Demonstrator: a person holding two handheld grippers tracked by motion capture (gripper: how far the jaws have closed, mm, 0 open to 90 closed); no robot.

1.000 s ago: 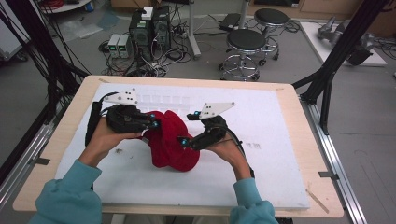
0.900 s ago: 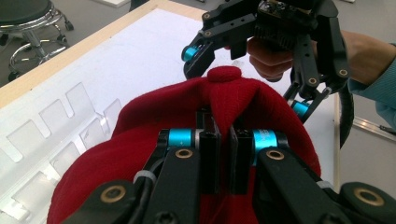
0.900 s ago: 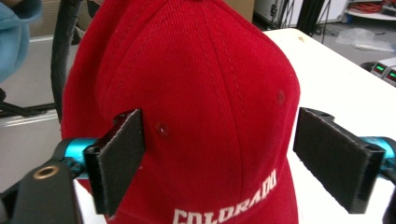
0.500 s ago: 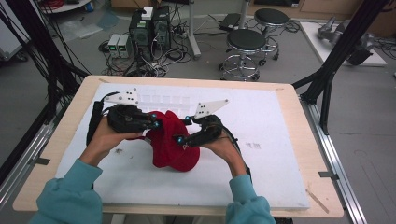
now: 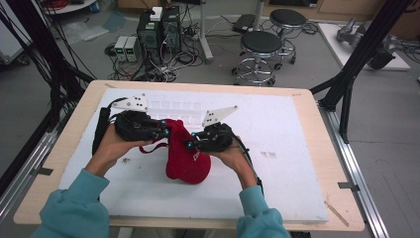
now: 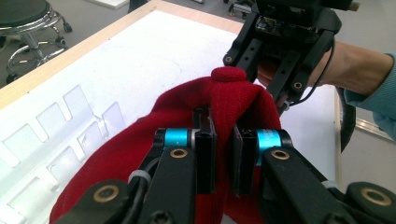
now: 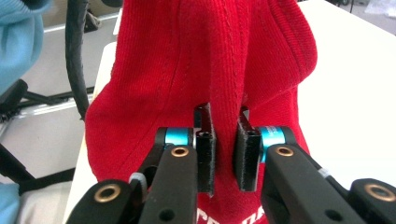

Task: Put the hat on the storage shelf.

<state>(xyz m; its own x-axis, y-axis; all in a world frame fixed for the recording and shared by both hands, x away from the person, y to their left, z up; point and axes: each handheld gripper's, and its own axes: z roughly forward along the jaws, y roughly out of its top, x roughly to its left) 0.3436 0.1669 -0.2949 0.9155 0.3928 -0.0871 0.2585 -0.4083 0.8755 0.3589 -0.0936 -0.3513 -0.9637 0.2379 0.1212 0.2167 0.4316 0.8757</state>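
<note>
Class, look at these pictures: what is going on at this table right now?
A person holds a gripper in each hand over a white-covered table. Both are pinching folds of a red knitted hat: the left gripper is shut on it, and the right gripper has just been closing and now clamps the fabric too.

The red hat (image 5: 185, 158) is soft knitted cloth — ribbed and matt. The worktop (image 5: 307, 106) has a pale wood edge, with a white, smooth, dull sheet (image 5: 287, 144) on top. Each hand-held gripper (image 6: 223, 154) is black plastic — with shiny blue metal rings.
</note>
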